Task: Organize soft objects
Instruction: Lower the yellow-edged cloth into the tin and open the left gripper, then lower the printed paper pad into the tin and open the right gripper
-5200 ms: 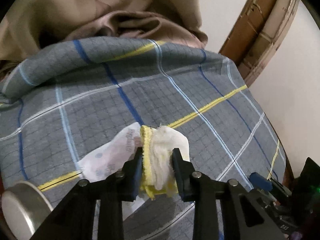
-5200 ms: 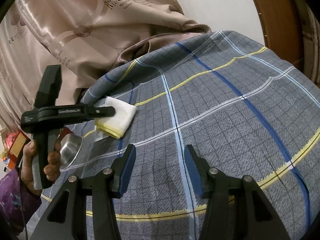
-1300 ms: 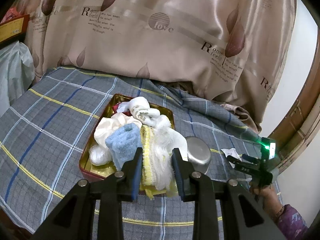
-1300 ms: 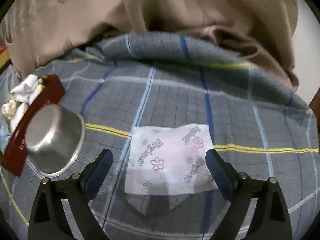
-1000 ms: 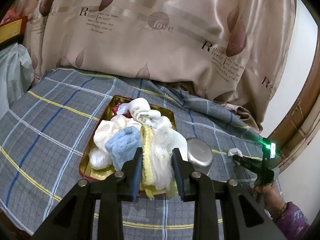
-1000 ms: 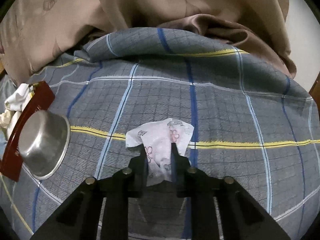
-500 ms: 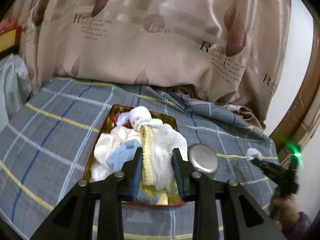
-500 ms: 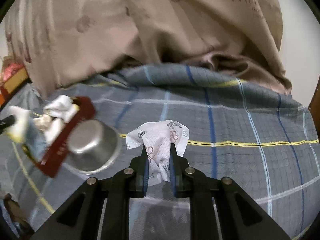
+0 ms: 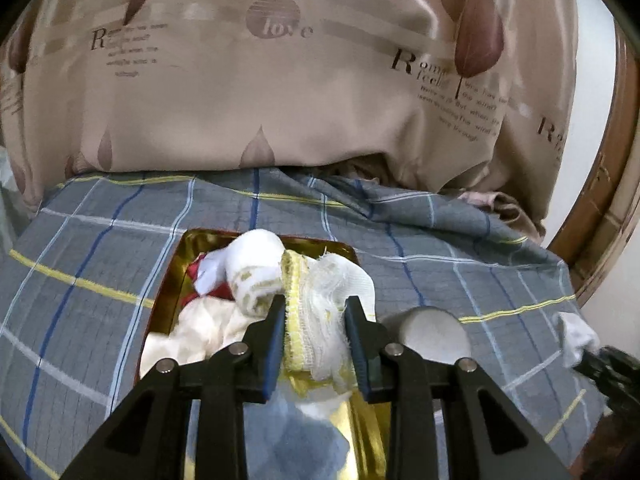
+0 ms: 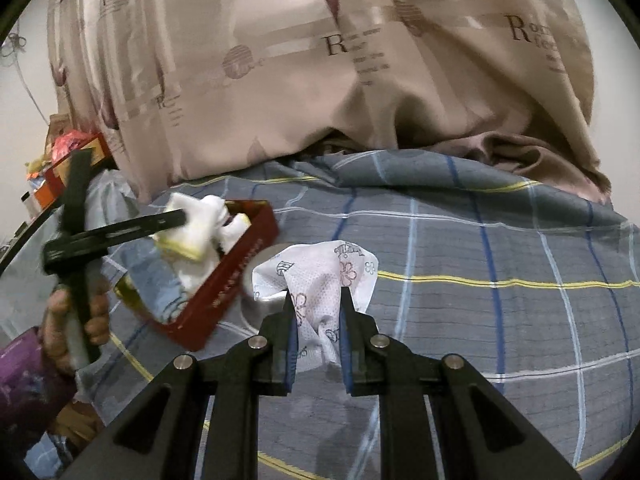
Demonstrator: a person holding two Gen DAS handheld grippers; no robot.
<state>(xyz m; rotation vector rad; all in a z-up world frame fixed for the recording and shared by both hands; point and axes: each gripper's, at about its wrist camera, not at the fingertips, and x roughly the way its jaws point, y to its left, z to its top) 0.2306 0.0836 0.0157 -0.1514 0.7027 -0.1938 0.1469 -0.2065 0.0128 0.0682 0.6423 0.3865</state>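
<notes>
Over the tin (image 9: 168, 276), the left gripper (image 9: 316, 334), jaws just easing wider, loosely pinches the limp yellow-edged cloth (image 9: 320, 312), while the right gripper (image 10: 316, 322) stays clamped on the featherlight printed tissue (image 10: 320, 276), best held mid-fold

A folded white gauze cloth with a yellow edge (image 9: 316, 320) stands upright over a gold-lined red tin (image 9: 168, 280) heaped with white, cream and pale blue soft things. A crumpled white floral-print tissue (image 10: 320, 280) sits at the tin's three o'clock.
</notes>
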